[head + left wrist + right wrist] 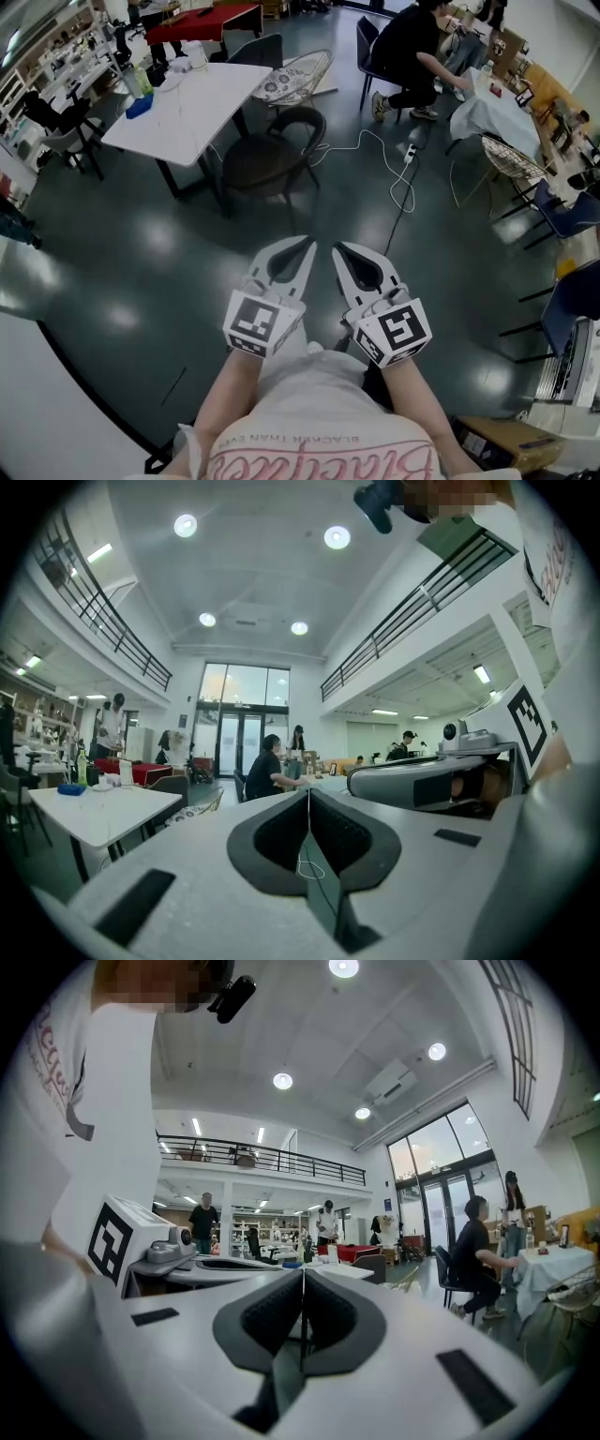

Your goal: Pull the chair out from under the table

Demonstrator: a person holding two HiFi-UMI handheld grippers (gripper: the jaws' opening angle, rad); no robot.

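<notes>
Hovering side by side over the floor, the left gripper (303, 249) and right gripper (340, 251) sit just beside each other, tips pointing fwd. Left gripper view: jaws pressed together, nothing between them. Right gripper view: same story, jaws together, nothing held.

Out from the claws: dark glossy floor (141, 244), ceiling lights glaring off it. Ahead, well apart from both grippers, is the dark chair (272, 157), round-backed, seat partly under the near corner of the white table (192, 98). Neither gripper touches it. A white cable (401, 183) snakes across the floor to the chair's right. A wicker chair (302, 73) stands beyond it at the table's far side.

On the tabletop, far end: bottles (139, 79) and a blue item (139, 107), too small to tell more.

Only the head view shows the floor, plus a cardboard box (511, 441) at bottom right, contents not visible. The gripper views give what it can't: high ceiling w/ round lights, balcony railings (112, 621), tall glass doors (239, 719). A seated person (408, 47) is at a far table in all three views.
</notes>
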